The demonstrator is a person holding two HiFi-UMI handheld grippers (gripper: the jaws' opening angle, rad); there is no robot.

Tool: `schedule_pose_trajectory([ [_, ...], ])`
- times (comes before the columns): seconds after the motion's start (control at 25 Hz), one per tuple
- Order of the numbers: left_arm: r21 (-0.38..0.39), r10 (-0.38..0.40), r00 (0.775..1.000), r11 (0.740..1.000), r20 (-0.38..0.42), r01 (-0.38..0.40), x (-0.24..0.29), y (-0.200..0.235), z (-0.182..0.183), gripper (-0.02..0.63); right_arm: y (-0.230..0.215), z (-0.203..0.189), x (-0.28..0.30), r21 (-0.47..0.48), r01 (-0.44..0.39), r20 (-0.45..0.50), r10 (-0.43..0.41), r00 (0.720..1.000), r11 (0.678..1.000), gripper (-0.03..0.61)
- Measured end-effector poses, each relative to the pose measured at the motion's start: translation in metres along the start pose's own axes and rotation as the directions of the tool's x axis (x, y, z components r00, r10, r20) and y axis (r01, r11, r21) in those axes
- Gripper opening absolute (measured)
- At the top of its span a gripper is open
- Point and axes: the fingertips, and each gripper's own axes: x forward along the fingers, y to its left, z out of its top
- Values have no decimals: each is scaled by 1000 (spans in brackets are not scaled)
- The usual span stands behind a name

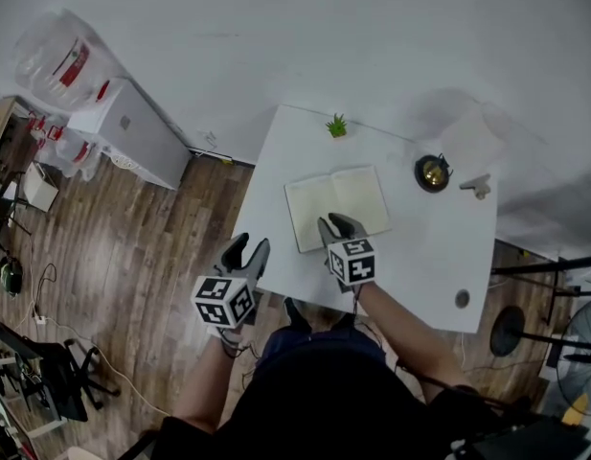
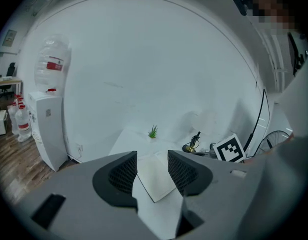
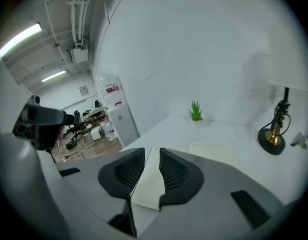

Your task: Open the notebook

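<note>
- Notebook (image 1: 348, 195) lies open and flat on the white tabletop (image 1: 420, 257), both cream pages up. It sits toward the middle, somewhat closer to the left edge than the right.
- Right tongs (image 1: 336, 220) are over the notebook's near edge. In the right gripper view (image 3: 152, 151) the jaws stand a narrow gap apart, and the cream page (image 3: 146, 184) shows in that gap.
- Whether the pads touch the paper cannot be made out from this angle. No leaf appears pinched or raised.
- Left tongs (image 1: 250, 244) are at the left edge of the tabletop, by the near-left corner, and apart from the notebook.
- In the left gripper view (image 2: 152, 154) the jaws are clearly wider apart than the right pair and hold nothing. The notebook (image 2: 154, 176) shows beyond the gap.
- Small green plant (image 1: 337, 126) stands at the far edge.
- Lamp with a brass base (image 1: 432, 172) stands toward the far-right corner, well apart from the notebook.
- Water dispenser (image 1: 132, 132) stands on the wood floor, left of the tabletop.
</note>
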Motion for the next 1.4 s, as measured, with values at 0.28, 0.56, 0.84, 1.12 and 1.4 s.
schedule_pose_trajectory([
  [0.28,129,-24,993,992,112,9,28,-40,69,179,-53,90,-70,-4,101,222,-97,970,995,83],
  [0.56,301,-8,963,951,270,-77,35,-76,154,163,-72,189,-149,-132,218,459,-135,878,967,70],
  [0.84,364,-29,909,921,415,-137,11,-128,217,130,-64,255,-229,-215,353,666,-128,735,911,43],
  [1.12,373,-64,869,917,490,-143,2,-161,244,127,-60,266,-253,-193,310,694,-95,714,931,35],
  [1.4,351,-58,871,927,488,-135,3,-157,235,123,-67,260,-258,-203,329,681,-109,725,922,29],
])
